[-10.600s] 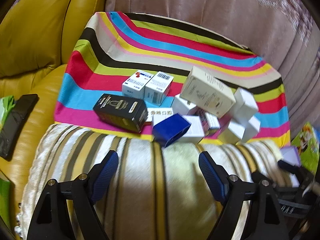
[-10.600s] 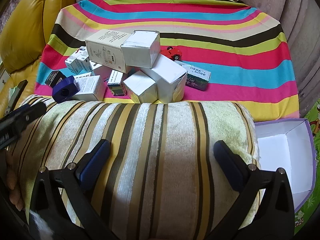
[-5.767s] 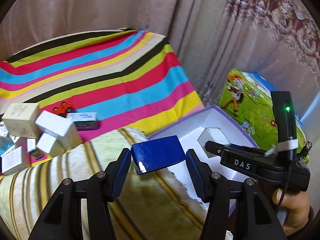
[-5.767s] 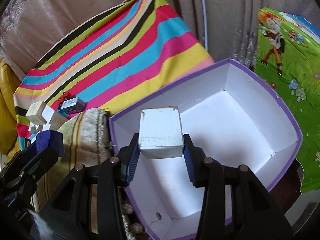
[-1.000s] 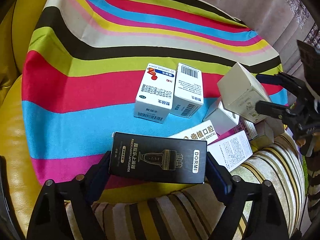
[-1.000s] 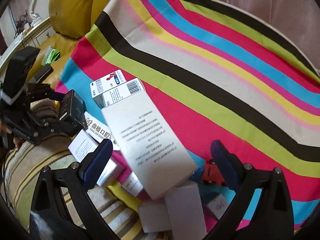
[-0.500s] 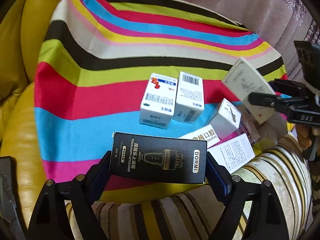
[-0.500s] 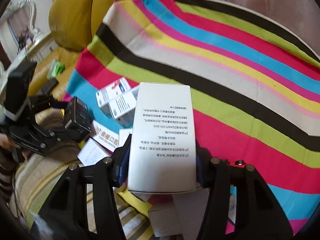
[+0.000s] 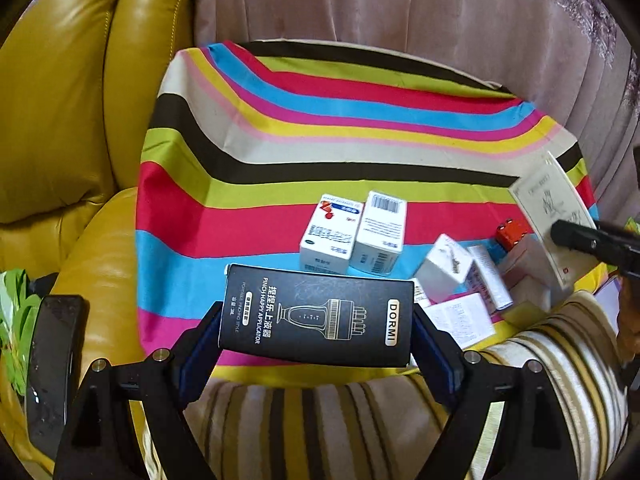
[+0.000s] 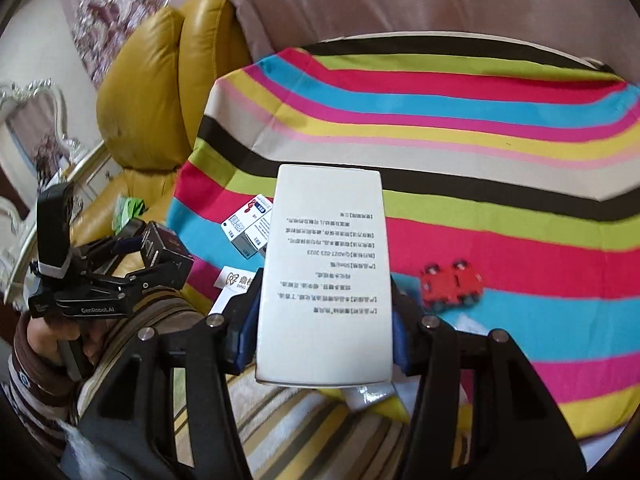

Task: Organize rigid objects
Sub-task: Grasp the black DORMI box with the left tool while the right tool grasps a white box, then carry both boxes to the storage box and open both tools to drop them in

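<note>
My left gripper (image 9: 316, 344) is shut on a black DORMI box (image 9: 316, 314), held crosswise above the striped cloth (image 9: 320, 152); the same box (image 10: 166, 254) shows at the left of the right wrist view. My right gripper (image 10: 324, 328) is shut on a tall white box with printed text (image 10: 326, 280), lifted off the pile; that box (image 9: 548, 216) appears at the right edge of the left wrist view. Two small white medicine boxes (image 9: 354, 232) stand side by side on the cloth, with smaller boxes (image 9: 452, 268) and a red toy car (image 10: 450, 282) nearby.
A striped cushion (image 9: 340, 428) runs along the near edge. A yellow leather sofa (image 9: 64, 120) lies to the left with a black phone (image 9: 52, 368) on its arm. Pink curtains (image 9: 400, 12) hang behind. A person's hand (image 10: 44, 332) grips the left tool.
The right gripper's jaws closed on the tall white box and lifted it upright off the pile. The left gripper rose and tilted up with the black box, showing more sofa and curtain.
</note>
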### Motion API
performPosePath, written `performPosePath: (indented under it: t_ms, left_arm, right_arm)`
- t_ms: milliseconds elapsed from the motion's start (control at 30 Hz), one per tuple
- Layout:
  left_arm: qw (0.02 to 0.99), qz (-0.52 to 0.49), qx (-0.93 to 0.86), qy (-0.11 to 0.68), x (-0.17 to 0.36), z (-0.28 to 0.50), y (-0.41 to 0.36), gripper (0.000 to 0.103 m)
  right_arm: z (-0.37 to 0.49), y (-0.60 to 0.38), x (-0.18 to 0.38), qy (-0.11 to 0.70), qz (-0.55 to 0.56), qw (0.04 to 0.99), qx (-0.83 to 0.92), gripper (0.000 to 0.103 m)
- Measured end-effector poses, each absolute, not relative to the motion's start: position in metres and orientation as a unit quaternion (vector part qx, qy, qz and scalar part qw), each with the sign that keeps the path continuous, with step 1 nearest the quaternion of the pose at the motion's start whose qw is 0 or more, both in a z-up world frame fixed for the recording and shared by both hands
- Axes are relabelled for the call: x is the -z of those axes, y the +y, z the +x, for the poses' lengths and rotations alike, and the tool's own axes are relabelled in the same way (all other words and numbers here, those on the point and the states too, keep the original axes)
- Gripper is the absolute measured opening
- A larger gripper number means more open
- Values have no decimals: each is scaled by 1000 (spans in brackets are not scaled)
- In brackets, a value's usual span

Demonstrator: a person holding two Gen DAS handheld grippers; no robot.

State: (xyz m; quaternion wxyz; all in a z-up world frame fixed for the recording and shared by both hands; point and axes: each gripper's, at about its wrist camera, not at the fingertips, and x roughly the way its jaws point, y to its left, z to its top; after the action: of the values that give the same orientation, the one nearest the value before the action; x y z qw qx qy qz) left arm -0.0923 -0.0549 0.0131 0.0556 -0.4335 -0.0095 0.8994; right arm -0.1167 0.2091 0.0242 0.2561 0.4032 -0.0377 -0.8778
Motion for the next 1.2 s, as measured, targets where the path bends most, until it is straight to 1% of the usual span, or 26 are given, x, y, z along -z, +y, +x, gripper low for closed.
performPosePath:
  t_ms: [267, 600, 800, 967, 1200]
  left_arm:
    - [56, -416, -908, -15, -22, -68, -15, 87]
    - [99, -418, -903, -21, -26, -46, 41, 87]
    - [127, -417, -900, -8, -28, -39, 77, 87]
    - [153, -412, -898, 4, -31, -33, 106, 87]
    - [200, -400, -894, 20, -37, -21, 148, 87]
  right_arm:
    - [-79, 244, -26, -70, 396, 223, 888, 57]
    - [-44, 292, -19, -103, 403, 190, 889, 57]
    - [-26, 325, -15, -117, 409, 163, 890, 57]
    - [-7, 356, -13, -129, 411, 133, 893, 57]
    - [16, 403, -9, -135, 420, 68, 895, 57]
